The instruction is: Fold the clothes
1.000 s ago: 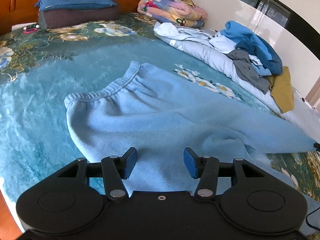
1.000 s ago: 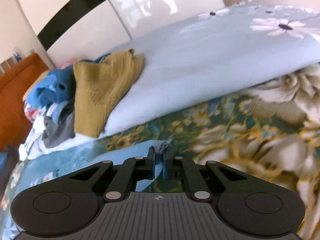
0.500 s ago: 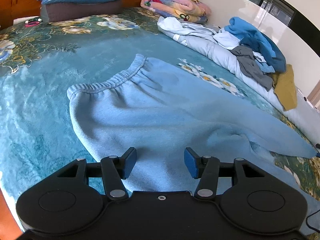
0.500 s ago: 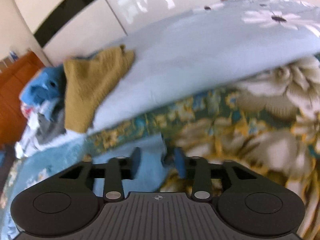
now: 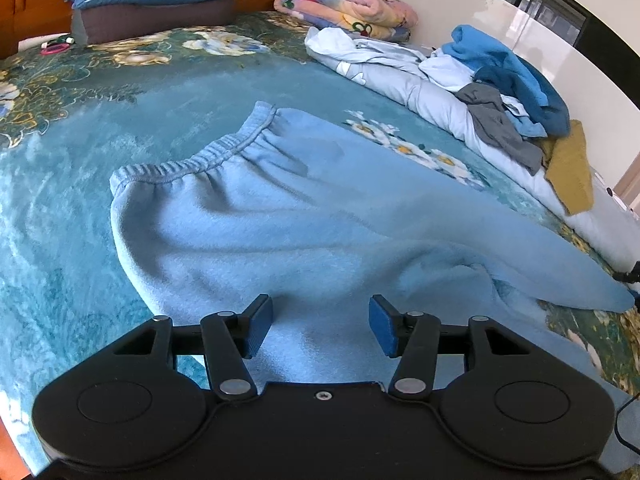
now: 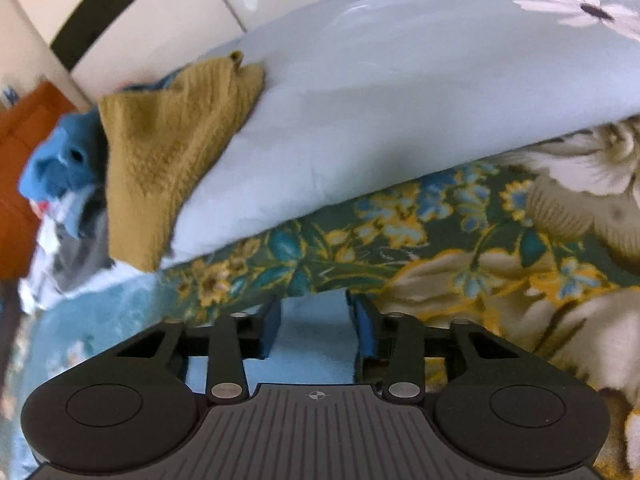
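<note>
Light blue fleece trousers (image 5: pixel 304 216) lie flat on the teal floral bedspread (image 5: pixel 80 128), elastic waistband at the far left, legs running to the right. My left gripper (image 5: pixel 320 326) is open and empty, low over the near edge of the trousers. My right gripper (image 6: pixel 314 322) is open over the trouser leg end (image 6: pixel 312 340), which lies between its fingers without being held. The right gripper's tip shows at the right edge of the left wrist view (image 5: pixel 630 276).
A pile of unfolded clothes (image 5: pixel 500 92) lies on a pale blue quilt (image 6: pixel 400 100) along the far side, with a mustard knit (image 6: pixel 168 152) at its end. A folded blanket (image 5: pixel 352 4) and pillows (image 5: pixel 148 4) sit by the headboard.
My right gripper was shut on the trouser leg end and has opened, letting it go. My left gripper stayed open and the view shifted slightly back over the trousers.
</note>
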The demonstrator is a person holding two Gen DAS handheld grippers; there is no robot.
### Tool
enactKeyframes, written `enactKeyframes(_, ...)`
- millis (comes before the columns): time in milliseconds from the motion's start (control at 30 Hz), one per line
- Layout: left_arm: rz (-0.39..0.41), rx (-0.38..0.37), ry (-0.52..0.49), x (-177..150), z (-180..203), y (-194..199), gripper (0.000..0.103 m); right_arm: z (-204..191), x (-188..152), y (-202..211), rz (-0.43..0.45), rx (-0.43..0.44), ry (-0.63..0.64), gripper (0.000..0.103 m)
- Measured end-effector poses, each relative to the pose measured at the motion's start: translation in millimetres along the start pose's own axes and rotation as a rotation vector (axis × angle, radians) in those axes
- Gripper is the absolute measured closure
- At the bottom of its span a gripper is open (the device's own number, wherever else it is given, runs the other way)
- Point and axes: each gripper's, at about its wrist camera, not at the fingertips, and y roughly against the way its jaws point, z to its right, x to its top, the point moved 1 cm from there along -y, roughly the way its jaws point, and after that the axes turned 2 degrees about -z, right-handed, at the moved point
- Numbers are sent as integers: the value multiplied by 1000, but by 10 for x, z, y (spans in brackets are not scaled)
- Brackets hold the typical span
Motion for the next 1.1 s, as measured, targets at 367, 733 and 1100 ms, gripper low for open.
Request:
enactKeyframes(367,1,-6,6,-3,-20,-39,50,-138,10,30,93,-106,138,100)
enactKeyframes(733,37,-23,34,18,-80,99,50,-133,23,81,90,-117,119,99)
enactKeyframes(1100,79,-16,100,-9,-316,386,48,-270,-719,1191,88,72,239,95)
